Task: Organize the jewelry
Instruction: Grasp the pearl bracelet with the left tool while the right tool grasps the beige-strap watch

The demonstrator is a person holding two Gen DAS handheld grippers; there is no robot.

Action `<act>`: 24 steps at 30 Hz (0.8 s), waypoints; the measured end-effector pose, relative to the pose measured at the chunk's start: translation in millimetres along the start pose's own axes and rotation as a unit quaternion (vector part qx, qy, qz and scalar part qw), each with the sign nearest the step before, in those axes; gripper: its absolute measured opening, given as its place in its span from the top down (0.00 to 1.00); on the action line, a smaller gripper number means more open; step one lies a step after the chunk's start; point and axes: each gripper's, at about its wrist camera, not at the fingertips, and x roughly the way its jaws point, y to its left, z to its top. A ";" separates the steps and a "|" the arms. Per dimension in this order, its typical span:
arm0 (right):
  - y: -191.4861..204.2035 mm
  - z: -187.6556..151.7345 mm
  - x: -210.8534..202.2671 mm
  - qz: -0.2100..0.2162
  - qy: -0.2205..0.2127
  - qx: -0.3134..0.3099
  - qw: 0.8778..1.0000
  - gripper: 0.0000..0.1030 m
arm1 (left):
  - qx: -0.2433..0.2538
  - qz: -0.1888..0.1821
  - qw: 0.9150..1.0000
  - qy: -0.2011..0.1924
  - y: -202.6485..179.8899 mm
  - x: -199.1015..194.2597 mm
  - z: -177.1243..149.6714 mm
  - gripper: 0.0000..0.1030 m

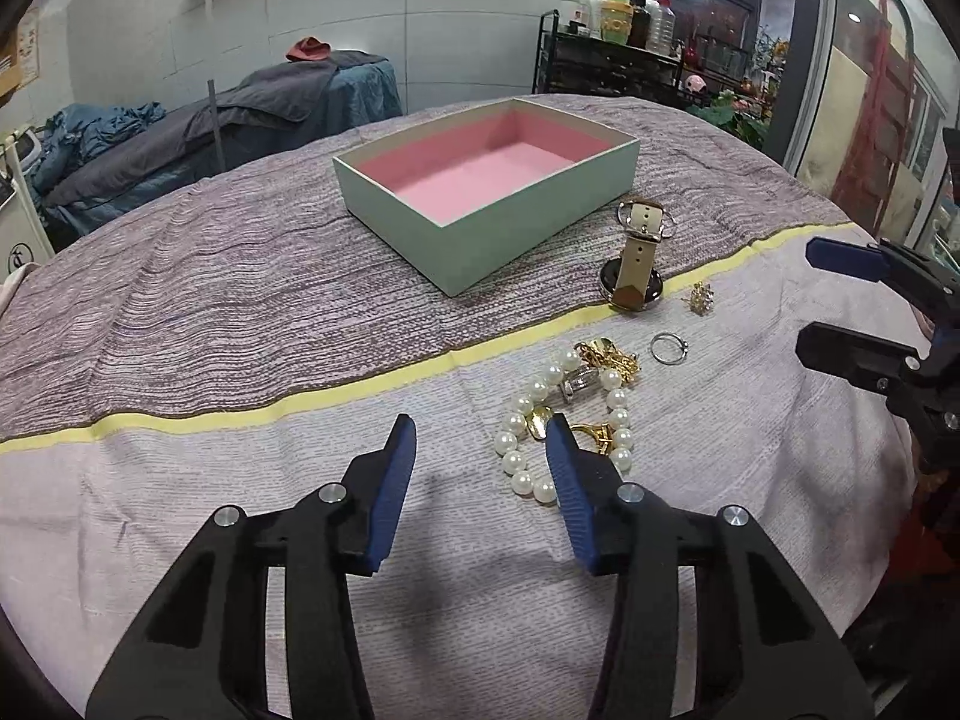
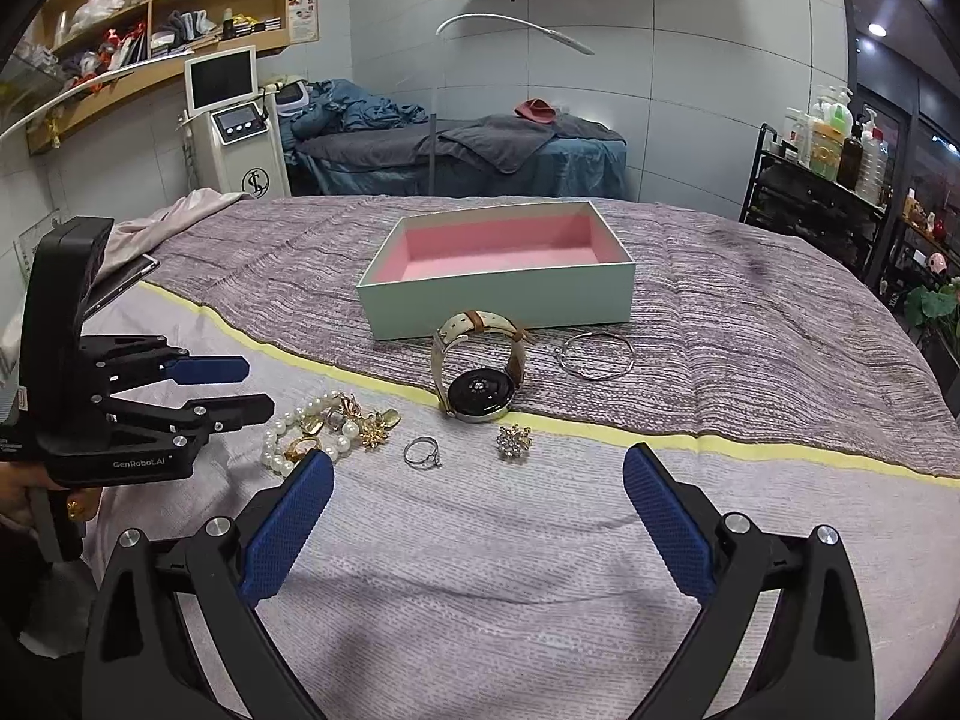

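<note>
Left tongs (image 1: 480, 429) hang low over the pale cloth (image 1: 180, 540), jaws partly apart with nothing between them, pads touching no jewelry. The pearl bracelet (image 1: 561, 414) lies just right of that gap, its near loop right beside the right-hand pad; a short shift right would put pearls between the pads. The bracelet's loop runs near to far, with gold bits (image 1: 609, 357) tangled at its far end. So the left hand looks like the nearer one for this pile.

Further right: a small ring (image 2: 422, 453) lies flat on its own, then a sparkly brooch (image 2: 514, 443), both near side of the yellow stripe (image 2: 600, 429). The watch (image 2: 480, 399) stands across the stripe, face toward us, strap looping up behind. A thin bangle (image 2: 596, 356) rests right of it on the striped cloth.

Right tongs (image 2: 480, 474) are wide apart and hold nothing; ring and brooch sit just beyond their tips, inside the span of the jaws, so those two look like the right hand's pick.

The box (image 2: 498, 300), mint outside and pink inside, sits beyond the watch, long side across the scene. Nothing is in it as far as both views show, so the sorting looks barely started.
</note>
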 end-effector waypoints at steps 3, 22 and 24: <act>2.0 4.4 7.6 0.005 0.007 0.000 1.000 0.12 | 0.022 0.003 1.000 0.019 -7.4 10.8 0.1 0.66; 9.0 39.2 69.9 0.053 0.047 0.013 0.997 0.54 | 0.009 -0.026 0.999 0.043 -15.2 29.8 5.1 0.86; 9.2 40.7 76.1 0.052 0.053 0.013 0.997 0.64 | 0.008 -0.026 0.999 0.039 -15.9 29.3 5.6 0.89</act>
